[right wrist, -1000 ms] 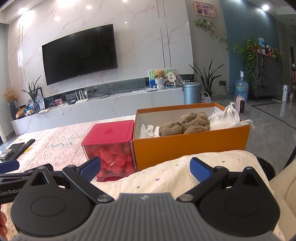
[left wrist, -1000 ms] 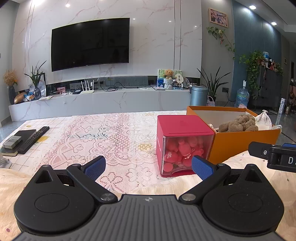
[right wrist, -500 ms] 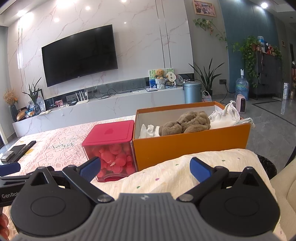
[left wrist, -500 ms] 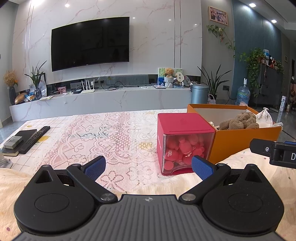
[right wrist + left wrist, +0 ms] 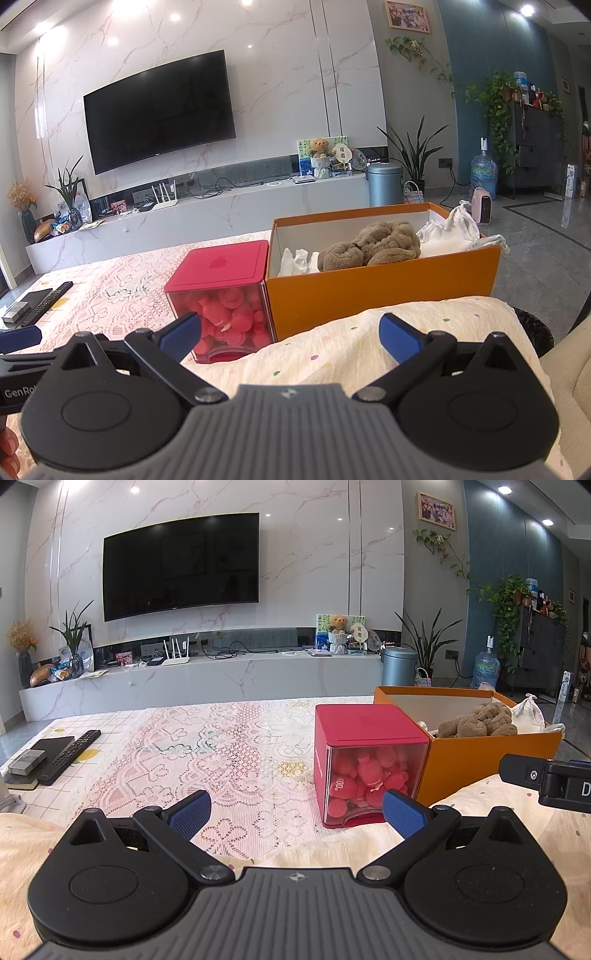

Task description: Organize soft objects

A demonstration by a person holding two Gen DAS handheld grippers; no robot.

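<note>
Both tongs point(image 5: 295, 812) point(image 5: 290, 334) still spread empty, views nearly unchanged

A: What does the left gripper point(image 5: 295, 810) look like?
B: Black arms, blue pads point(image 5: 190, 811), silver screws, a grey ribbed middle.
A: And the right gripper point(image 5: 290, 336)?
B: Same. White "GenRo" letters show.

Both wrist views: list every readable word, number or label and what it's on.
"GenRo", cut off by the frame edge: left gripper body, seen in the right wrist view.
"D", cut off: right gripper's body, in the left wrist view.
"400.": a red piece inside the red box.
Wall picture, TV-shelf cards: too small.
</note>
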